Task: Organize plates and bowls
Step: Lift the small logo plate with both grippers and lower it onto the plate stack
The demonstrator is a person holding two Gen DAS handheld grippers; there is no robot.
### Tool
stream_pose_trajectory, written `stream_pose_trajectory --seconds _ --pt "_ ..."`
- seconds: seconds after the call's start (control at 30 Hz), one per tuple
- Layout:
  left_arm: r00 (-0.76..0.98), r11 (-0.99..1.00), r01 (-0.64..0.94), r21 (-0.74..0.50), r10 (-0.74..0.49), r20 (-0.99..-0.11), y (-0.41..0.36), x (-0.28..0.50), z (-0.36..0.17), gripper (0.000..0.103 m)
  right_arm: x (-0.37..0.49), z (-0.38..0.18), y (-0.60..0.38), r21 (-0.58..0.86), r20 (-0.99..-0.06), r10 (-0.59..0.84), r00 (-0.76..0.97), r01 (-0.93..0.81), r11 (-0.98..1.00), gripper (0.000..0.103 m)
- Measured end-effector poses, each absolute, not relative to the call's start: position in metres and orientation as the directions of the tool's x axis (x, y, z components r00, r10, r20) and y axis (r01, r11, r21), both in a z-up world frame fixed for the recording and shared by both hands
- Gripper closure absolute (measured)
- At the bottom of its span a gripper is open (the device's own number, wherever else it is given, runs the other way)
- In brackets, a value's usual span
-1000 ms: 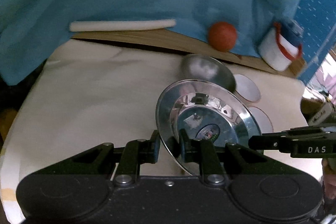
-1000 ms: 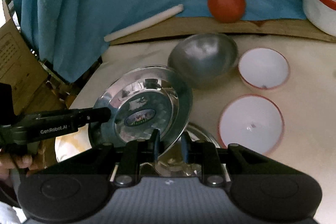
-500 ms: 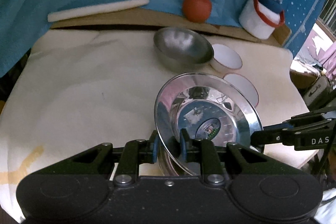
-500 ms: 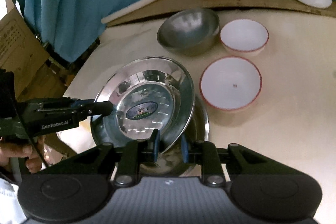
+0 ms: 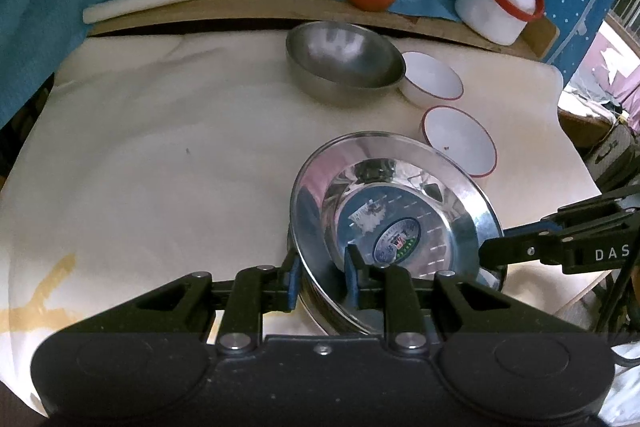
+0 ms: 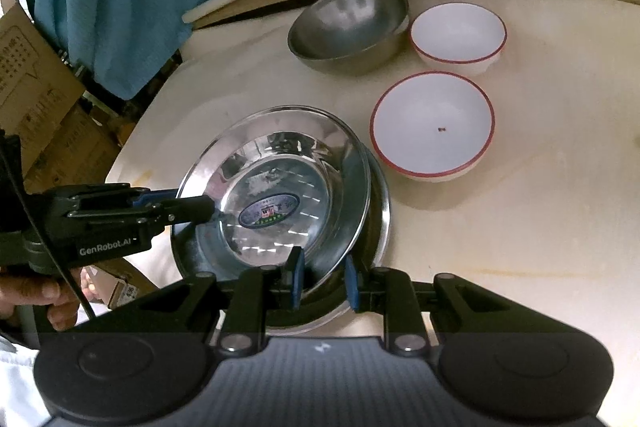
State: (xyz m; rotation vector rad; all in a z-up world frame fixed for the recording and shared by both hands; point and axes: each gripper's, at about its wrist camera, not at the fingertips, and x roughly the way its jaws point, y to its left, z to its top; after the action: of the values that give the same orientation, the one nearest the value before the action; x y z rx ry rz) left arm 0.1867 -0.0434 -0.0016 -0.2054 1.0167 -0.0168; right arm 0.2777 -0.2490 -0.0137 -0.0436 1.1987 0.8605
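Plate [image 6: 280,187]: stiff, light, slick steel; grip at the rim. Left gripper [image 5: 322,277] and right gripper [image 6: 322,281] both clamp opposite rims, tilted over a second plate [image 6: 380,223].

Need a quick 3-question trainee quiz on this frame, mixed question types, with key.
1. True or false: both the left gripper and the right gripper have their jaws on the rim of the same shiny steel plate with a round sticker.
2. Multiple choice: the held plate is
A. lying flat on the cream tablecloth
B. tilted above a second steel plate
C. inside the dull grey metal bowl
3. Fill in: how many red-rimmed white bowls stand on the table: the smaller bowl, the larger bowl? ____

Key: 1 true; 2 B; 3 two.
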Motion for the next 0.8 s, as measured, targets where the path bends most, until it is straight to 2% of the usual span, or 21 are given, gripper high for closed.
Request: stream_pose_trajectory --seconds 0.8 --pt "0.497 0.987 -0.055 -0.154 -0.107 -0.861 -0.0500 0.1920 -0.0083 0.075 0.2812 -0.0115 -0.2425 0.395 -0.843 0.531 0.081 -0.577 0.715 0.079"
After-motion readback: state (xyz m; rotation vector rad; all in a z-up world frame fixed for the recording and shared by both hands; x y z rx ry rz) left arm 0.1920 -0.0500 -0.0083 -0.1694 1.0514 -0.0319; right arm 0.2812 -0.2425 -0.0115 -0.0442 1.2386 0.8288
